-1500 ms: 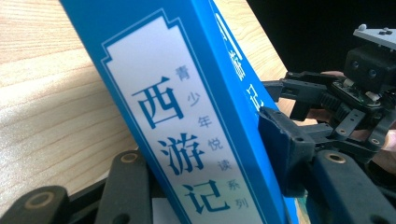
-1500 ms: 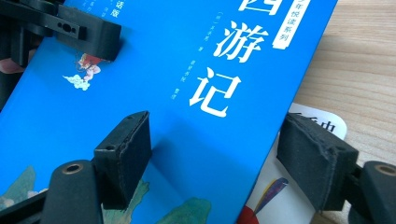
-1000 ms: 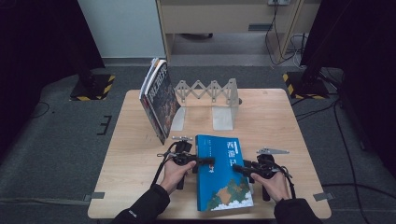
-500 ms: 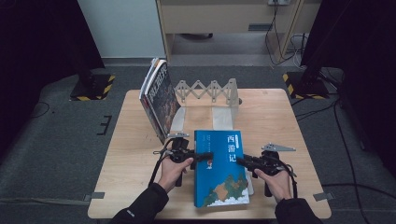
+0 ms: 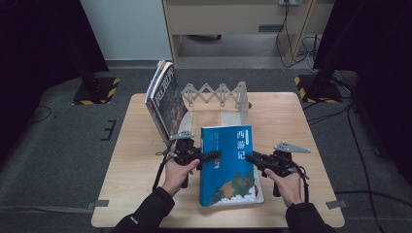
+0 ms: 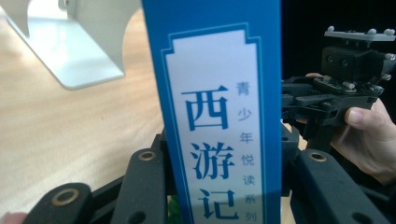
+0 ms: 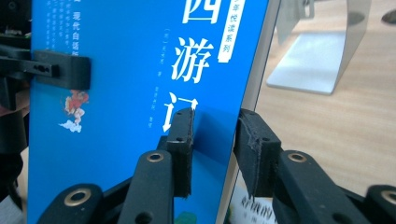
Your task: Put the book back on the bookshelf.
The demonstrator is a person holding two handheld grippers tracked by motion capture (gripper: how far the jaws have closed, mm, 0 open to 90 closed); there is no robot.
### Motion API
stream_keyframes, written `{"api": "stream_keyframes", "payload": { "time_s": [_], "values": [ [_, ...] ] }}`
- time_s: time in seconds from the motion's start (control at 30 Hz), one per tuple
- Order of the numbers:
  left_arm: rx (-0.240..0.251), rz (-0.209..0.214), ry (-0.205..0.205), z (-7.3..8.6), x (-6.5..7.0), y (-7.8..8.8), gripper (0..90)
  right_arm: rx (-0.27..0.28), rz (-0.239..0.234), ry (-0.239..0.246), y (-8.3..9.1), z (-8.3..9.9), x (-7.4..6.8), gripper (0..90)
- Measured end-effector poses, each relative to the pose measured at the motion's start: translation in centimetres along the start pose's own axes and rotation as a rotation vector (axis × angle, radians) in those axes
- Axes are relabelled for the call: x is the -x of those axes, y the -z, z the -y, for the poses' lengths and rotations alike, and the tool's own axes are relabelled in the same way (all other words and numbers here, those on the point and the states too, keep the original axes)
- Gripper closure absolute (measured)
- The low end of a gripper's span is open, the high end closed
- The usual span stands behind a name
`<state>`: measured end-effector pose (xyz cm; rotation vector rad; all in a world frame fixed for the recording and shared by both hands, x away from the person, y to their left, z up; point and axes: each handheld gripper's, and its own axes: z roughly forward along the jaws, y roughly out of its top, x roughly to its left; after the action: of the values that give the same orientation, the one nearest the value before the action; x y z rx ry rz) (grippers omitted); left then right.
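A blue book with white Chinese title characters hangs above the wooden table, held from both sides. My left gripper is shut on its spine edge, which stands between the jaws in the left gripper view. My right gripper is shut on the opposite page edge, one pad on the front cover and the other behind it. Both grippers' jaws have just been closing further on the book. The right gripper also appears beyond the book in the left gripper view.
Several books lean at the left end of an expanding metal book rack at the back of the table. A white bookend plate stands on the wood. Another book lies under the blue one.
Both grippers have risen with the blue book between them. It has come up off the table and sits a little farther from the front edge.
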<state>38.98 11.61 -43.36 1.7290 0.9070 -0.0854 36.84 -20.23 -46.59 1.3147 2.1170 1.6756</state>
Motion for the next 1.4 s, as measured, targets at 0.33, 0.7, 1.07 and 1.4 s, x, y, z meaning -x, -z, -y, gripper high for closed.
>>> {"api": "stream_keyframes", "payload": {
  "time_s": [0.33,0.7,1.07,1.4],
  "values": [
    [0.072,0.002,-0.086,-0.2,0.7,0.3,60.7,0.056,0.009,0.042,0.4,-1.2,-0.1,70.6],
    [0.067,-0.008,-0.149,0.7,1.4,1.2,60.7,0.072,-0.035,0.06,0.3,-0.5,-0.4,62.2],
    [0.059,0.001,-0.157,0.7,1.5,1.3,60.7,0.091,-0.077,0.037,-0.8,-0.6,0.0,57.5],
    [0.099,0.016,-0.211,0.5,1.9,1.3,60.4,0.134,-0.07,0.077,0.0,-1.4,-0.3,63.0]
  ]
}}
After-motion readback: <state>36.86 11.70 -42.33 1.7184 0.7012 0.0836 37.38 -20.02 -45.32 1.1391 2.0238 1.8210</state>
